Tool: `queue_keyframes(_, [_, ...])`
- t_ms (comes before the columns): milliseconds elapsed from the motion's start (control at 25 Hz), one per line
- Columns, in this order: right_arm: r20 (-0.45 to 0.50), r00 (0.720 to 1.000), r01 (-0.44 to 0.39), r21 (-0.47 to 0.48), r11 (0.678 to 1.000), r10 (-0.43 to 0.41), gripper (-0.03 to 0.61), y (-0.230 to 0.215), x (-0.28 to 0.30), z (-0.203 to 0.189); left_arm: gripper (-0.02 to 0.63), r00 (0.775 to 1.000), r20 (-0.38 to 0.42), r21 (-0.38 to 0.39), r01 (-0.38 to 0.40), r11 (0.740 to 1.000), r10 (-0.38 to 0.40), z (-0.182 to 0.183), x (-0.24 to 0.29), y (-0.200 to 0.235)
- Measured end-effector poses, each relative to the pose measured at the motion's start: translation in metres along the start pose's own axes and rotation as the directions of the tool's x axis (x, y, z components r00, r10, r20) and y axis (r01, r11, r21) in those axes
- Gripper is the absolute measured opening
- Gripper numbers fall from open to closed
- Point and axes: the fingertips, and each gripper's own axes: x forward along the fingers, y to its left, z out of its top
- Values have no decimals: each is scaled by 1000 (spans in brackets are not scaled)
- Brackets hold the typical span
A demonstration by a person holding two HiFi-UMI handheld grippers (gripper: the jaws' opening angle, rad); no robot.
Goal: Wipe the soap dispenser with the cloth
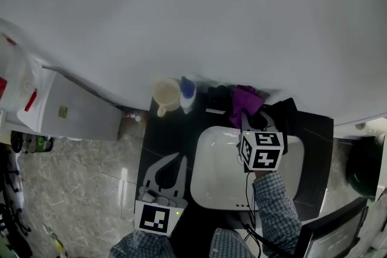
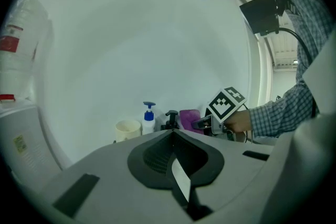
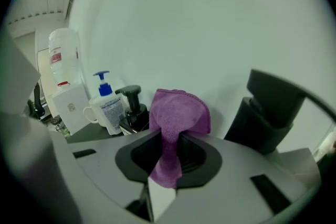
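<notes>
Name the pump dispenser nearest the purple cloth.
The black dispenser, right beside the cloth; the blue-pumped white bottle stands beyond it, by the mug.

Left claw (image 2: 173,134) closed, right claw (image 3: 171,137) clamped

Washroom, white basin (image 1: 202,154) in dark counter (image 1: 160,142), black soap dispenser (image 3: 131,107), pump btl (image 1: 187,92), mug (image 1: 166,95), tiled floor (image 1: 84,172)

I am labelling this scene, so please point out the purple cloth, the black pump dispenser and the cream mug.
purple cloth (image 3: 178,113): right gripper view, its bunched upper part.
black pump dispenser (image 3: 128,92): right gripper view, its pump head.
cream mug (image 3: 94,108): right gripper view, its side wall.
</notes>
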Motion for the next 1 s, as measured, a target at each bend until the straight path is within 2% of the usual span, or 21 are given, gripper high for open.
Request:
queue_keyframes(320, [176, 984, -24, -79, 997, 38, 75, 18, -30, 72, 2, 1000, 22, -2, 7, 1000, -7, 7, 4, -5])
queue_keyframes(480, [225, 971, -50, -134, 990, 79, 75, 39, -33, 93, 2, 1000, 14, 4, 6, 1000, -6, 6, 2, -4])
queue_keyframes(680, [191, 971, -102, -205, 974, 141, 75, 70, -25, 87, 2, 1000, 11, -5, -15, 1000, 15, 5, -2, 2])
queue_keyframes(1000, [142, 969, -163, -247, 955, 202, 75, 95, -16, 57, 2, 999, 7, -14, -33, 999, 33, 2, -4, 7])
